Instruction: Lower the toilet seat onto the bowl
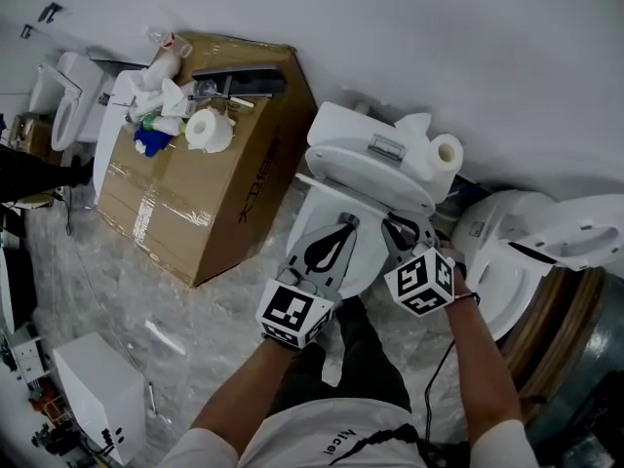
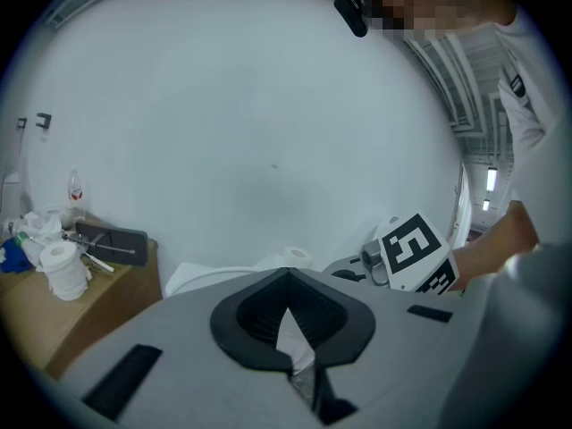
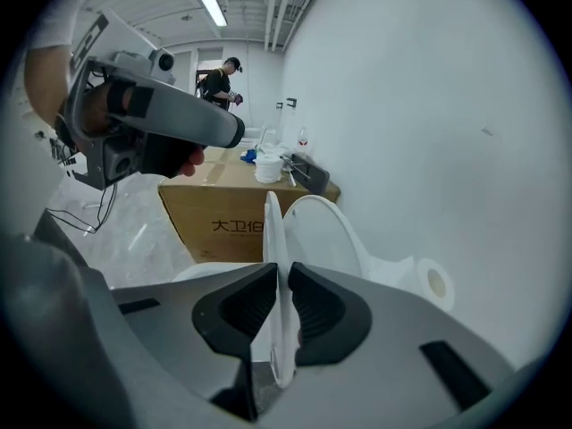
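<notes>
the right gripper [image 3: 282,273] was pinching the thin white plastic toilet seat [image 3: 272,231] by its rim, with its ribbed black pads pressed on it from either side. the seat stood close to upright and showed edge-on in the right gripper view. it was parted only a little from the rounded white lid [image 3: 327,235] leaning back behind it. the left gripper [image 2: 286,280] had its tongs pressed together at the tips, with nothing visibly caught between them. it hung just beside the right one, above the white ceramic bowl [image 1: 367,261]. a brown cardboard box [image 1: 210,198] sat next to the toilet. by the look of it, taking hold of the seat was done but the lowering had hardly begun. nearly the whole swing down was left before the seat would lie flat on the bowl and could be let go.
</notes>
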